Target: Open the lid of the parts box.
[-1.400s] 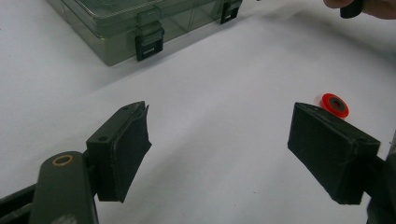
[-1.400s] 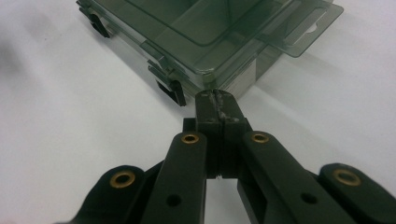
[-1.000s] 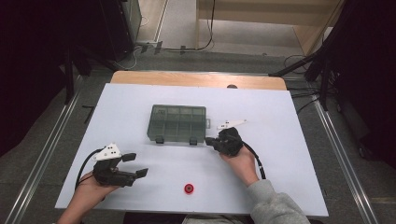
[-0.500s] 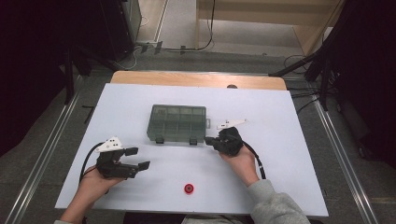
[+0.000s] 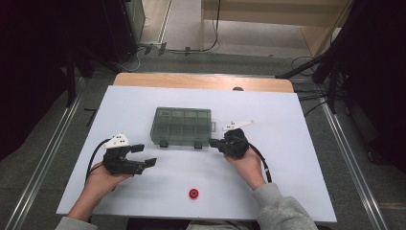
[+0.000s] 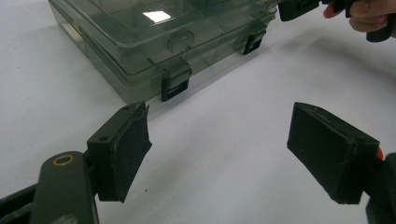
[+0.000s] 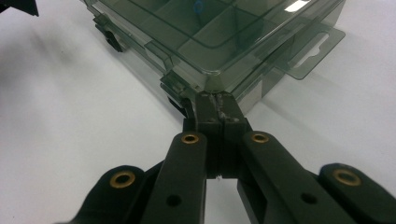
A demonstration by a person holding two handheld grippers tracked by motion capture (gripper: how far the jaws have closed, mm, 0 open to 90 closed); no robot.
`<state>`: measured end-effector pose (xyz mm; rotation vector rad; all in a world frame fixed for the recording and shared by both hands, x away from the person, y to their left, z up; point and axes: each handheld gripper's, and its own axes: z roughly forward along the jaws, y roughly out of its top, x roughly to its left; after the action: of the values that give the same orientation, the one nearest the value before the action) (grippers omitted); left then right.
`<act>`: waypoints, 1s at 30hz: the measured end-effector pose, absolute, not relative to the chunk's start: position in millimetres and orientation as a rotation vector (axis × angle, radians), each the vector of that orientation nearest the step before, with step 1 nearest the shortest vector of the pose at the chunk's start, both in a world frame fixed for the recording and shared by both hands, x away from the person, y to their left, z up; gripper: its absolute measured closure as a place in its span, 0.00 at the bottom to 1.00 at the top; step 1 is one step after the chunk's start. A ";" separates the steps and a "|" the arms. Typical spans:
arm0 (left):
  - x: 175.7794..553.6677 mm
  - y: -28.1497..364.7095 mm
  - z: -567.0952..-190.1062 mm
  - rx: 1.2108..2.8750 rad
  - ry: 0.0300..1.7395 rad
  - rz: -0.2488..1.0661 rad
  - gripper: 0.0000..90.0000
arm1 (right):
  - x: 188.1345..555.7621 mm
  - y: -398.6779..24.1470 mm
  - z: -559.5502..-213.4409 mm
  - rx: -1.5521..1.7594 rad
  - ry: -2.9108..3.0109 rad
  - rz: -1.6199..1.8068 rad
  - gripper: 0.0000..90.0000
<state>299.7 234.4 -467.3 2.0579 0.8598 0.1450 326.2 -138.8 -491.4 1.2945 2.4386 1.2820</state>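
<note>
Left claw (image 5: 144,155) at eight o'clock, jaws spread wide; right claw (image 5: 214,143) at four o'clock, jaws pressed together, forearms low.

A white table (image 5: 287,143) carries a smoky clear compartment box (image 5: 182,125) near its middle. A small red ring (image 5: 193,193) lies at six o'clock from the box, near the table's front edge.

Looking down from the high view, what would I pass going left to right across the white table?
Left claw held open → smoky clear compartment box → red small round thing, nearer the table's front edge → right claw, shut, its tip at the box's front right corner.
</note>
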 end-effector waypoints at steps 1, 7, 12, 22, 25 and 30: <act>300.8 234.0 -467.1 2.060 0.858 0.144 0.23 | 326.6 -138.7 -490.8 1.292 2.439 1.283 1.00; 306.8 231.3 -466.0 2.061 0.851 0.135 0.23 | 330.0 -137.6 -487.9 1.307 2.444 1.291 1.00; 312.9 229.3 -463.2 2.071 0.853 0.133 0.23 | 332.5 -136.9 -484.7 1.313 2.454 1.284 1.00; 327.5 221.8 -452.7 2.096 0.839 0.157 0.23 | 337.2 -138.0 -475.4 1.308 2.455 1.291 1.00; 331.9 220.7 -449.2 2.093 0.839 0.162 0.23 | 338.7 -138.7 -473.1 1.303 2.450 1.299 1.00; 339.5 219.8 -446.6 2.093 0.845 0.161 0.23 | 340.7 -138.8 -469.5 1.309 2.445 1.303 1.00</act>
<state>339.5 219.8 -446.6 2.0928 0.8447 0.1609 340.7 -138.8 -469.5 1.3092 2.4447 1.3028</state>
